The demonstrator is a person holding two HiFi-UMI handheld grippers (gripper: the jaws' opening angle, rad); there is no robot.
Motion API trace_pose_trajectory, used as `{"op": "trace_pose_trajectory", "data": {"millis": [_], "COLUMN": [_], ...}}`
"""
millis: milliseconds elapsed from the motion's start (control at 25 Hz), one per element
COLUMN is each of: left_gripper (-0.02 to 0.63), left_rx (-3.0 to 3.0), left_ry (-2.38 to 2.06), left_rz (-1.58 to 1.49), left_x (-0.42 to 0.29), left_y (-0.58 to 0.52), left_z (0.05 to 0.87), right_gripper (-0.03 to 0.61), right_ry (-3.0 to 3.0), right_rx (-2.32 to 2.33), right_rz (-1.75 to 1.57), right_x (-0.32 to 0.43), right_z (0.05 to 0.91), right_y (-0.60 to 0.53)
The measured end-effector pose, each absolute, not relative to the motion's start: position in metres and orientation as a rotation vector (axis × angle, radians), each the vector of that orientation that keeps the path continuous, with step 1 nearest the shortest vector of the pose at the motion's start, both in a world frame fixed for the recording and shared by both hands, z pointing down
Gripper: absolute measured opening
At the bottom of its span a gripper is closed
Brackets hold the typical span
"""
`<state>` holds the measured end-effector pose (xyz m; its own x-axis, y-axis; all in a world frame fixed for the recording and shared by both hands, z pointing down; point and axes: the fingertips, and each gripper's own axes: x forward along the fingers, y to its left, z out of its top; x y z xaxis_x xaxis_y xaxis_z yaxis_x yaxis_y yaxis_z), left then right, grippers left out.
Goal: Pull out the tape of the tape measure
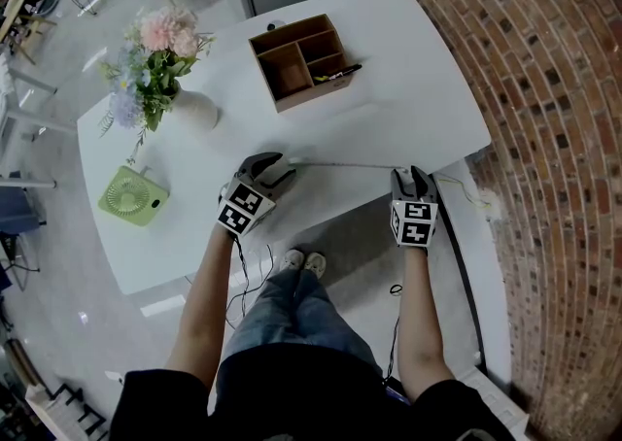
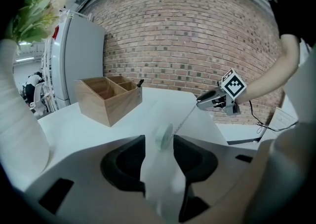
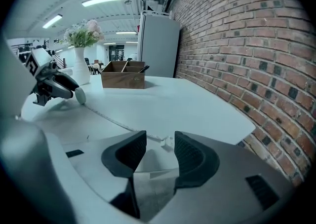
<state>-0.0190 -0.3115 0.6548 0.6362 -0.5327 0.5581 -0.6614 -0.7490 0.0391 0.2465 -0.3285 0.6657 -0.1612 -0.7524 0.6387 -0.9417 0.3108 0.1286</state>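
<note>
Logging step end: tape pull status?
Left gripper jaws open, small round pale tape measure between them. Right gripper jaws open at end of drawn-out white tape. Nothing lies across it.

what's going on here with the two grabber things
A person holds a pair of tongs in each hand over a white table. The tape measure's round case sits between the jaws of the left tongs, which stand apart. Its tape runs out across the table to the right tongs, also open, with the end tab lying between them. Neither pair is gripping anything right now.
</note>
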Motion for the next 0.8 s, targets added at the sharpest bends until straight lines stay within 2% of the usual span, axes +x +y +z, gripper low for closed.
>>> {"op": "trace_pose_trajectory", "data": {"millis": [240,440,600,800], "left_gripper": [0.178,0.175,0.114,0.046], "left_rx": [2.616,2.604,2.606,2.598], "left_ry": [-1.044,-1.176,-1.294,-1.401], "left_rz": [0.719,0.555,0.389,0.240], "left_x": [-0.025,-0.031,-0.027,-0.014], "left_y": [-0.312,-0.315,-0.324,-0.321], "left_z": [0.636,0.591,0.545,0.494], "right_gripper": [0.167,0.166,0.155,0.084], "right_ry": [-1.997,-2.071,-2.162,-2.251], "right_rx": [1.556,1.681,1.755,1.818], "right_rz": [0.415,0.428,0.393,0.315], "right_x": [0.250,0.249,0.238,0.221], "right_z": [0.647,0.604,0.560,0.507], "right_y": [-0.320,-0.311,-0.309,-0.297]}}
